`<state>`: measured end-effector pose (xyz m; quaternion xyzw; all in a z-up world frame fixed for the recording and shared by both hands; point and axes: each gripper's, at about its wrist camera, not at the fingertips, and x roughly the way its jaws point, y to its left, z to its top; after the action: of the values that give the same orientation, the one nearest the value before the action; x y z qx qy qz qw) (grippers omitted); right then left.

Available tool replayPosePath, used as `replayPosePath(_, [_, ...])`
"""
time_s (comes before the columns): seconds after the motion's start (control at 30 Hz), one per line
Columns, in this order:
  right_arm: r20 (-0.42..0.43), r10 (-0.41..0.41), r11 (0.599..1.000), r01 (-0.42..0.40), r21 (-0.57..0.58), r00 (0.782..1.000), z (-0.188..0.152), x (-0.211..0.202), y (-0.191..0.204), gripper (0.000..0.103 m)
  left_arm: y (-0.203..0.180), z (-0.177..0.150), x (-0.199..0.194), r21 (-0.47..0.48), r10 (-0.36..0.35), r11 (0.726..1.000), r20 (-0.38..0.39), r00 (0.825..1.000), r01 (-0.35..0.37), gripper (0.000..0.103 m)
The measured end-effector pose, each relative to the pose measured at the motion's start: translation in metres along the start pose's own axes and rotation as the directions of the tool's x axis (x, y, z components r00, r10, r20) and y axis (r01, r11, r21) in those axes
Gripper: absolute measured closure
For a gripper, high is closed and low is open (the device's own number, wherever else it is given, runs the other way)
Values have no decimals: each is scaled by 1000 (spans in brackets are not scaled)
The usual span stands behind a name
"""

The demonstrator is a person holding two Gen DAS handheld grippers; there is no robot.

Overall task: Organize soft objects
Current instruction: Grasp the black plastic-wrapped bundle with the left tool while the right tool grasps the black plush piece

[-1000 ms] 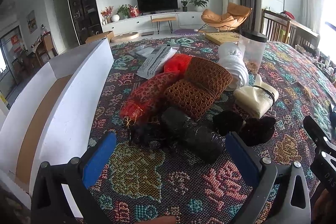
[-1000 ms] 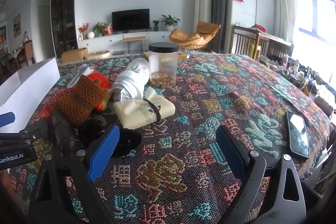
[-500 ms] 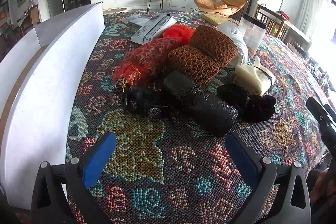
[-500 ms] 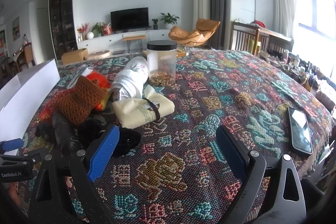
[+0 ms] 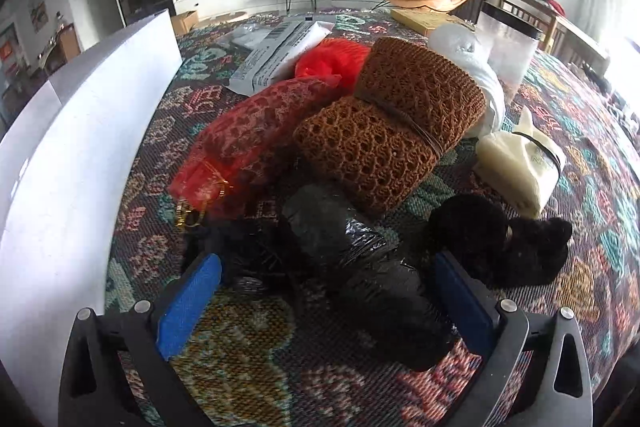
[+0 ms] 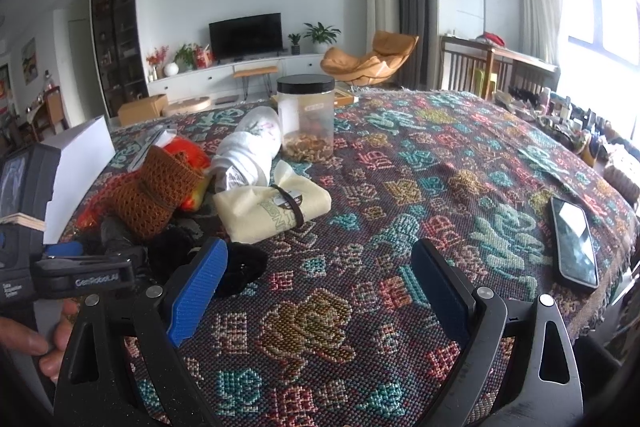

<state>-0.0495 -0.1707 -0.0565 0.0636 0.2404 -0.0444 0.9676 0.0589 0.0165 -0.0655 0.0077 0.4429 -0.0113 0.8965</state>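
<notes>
The black roll (image 5: 360, 267), wrapped in crinkled plastic film, lies on the tabletop (image 6: 400, 187) at the near edge of the soft pile, between the wide-spread jaws of the left gripper (image 5: 324, 303). It looks light and squashy, and the film probably makes it slippery, so a hold across its middle, where it is thickest, seems safest. On its left a black tangle (image 5: 240, 251) lies against it; on its right, two black fluffy pieces (image 5: 500, 239). Just beyond it sits a brown knit bundle (image 5: 392, 131) bound with a band, soft and easy to pinch anywhere. Left of that is a red mesh pouch (image 5: 248, 131) with a gold clasp, and on the right a cream cloth bag (image 5: 520, 167) with green lettering too folded to read. A white box (image 5: 72, 155) stands along the left.

The right gripper (image 6: 320, 291) hangs wide open over bare cloth, holding nothing; a phone (image 6: 574, 241) lies on its right. The left gripper's body reads "GenRobot.AI".
</notes>
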Motion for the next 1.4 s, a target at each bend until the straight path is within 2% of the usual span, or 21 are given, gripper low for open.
replayPosePath(0.13, [-16,18,1000,-18,1,1000,0,3,1,8,36,-8,-21,51,-20,998,-9,1000,20,0])
replayPosePath(0.2, [-27,28,1000,-28,0,999,-1,6,3,8,49,-13,-25,31,-5,1000,-20,1000,6,0])
replayPosePath(0.33, [-34,29,1000,-30,-6,999,-1,7,4,8,57,-23,-30,-25,-63,998,-24,998,63,0])
replayPosePath(0.37, [-32,30,1000,-30,-6,999,-1,7,4,8,55,-25,-34,-48,-76,996,-13,997,75,0])
replayPosePath(0.43, [-32,29,1000,-29,-2,999,-2,7,4,8,48,-23,-42,-73,-145,987,22,989,146,0])
replayPosePath(0.5, [-38,29,1000,-29,2,999,-1,8,3,8,31,-18,-43,-56,-213,975,30,977,214,0])
replayPosePath(0.53, [-40,29,1000,-29,5,999,-2,9,3,8,20,-15,-40,-33,-224,974,13,974,225,0])
replayPosePath(0.63, [-39,28,1000,-28,15,999,-2,8,0,8,-10,-7,-16,10,-208,978,-35,978,208,0])
replayPosePath(0.73, [-35,27,999,-26,30,999,-2,7,-4,8,-14,-6,11,-70,-193,980,-116,974,186,1])
replayPosePath(0.8, [-36,30,999,-28,44,999,-2,7,-6,8,-10,-7,14,-102,-193,978,-124,973,181,1])
replayPosePath(0.9, [-48,37,998,-34,59,998,-1,10,-8,8,-16,-9,14,-8,-178,984,-140,974,179,0])
replayPosePath(1.0, [-59,45,997,-41,66,997,-2,11,-9,8,-33,-13,16,169,-96,977,-173,980,126,0])
replayPosePath(1.07, [-58,48,997,-43,71,997,-2,11,-10,8,-28,-9,17,138,-112,980,-214,970,143,0])
replayPosePath(1.13, [-57,49,996,-45,77,997,-2,11,-11,8,-19,-2,15,93,-103,987,-268,958,132,0])
replayPosePath(1.2, [-56,50,995,-45,85,997,-2,10,-12,8,-6,4,8,9,-173,983,-254,952,181,0])
replayPosePath(1.27, [-61,52,995,-47,91,997,-2,12,-13,8,3,7,11,-51,-227,974,-270,936,221,1])
replayPosePath(1.3, [-64,54,995,-48,92,996,-2,13,-14,8,5,7,13,-51,-220,975,-278,935,214,6])
replayPosePath(1.37, [-67,55,994,-49,93,996,-3,14,-14,8,2,9,8,-3,-176,983,-257,950,181,32])
replayPosePath(1.4, [-66,58,994,-52,94,996,-3,13,-13,8,2,10,3,14,-147,988,-244,959,155,49])
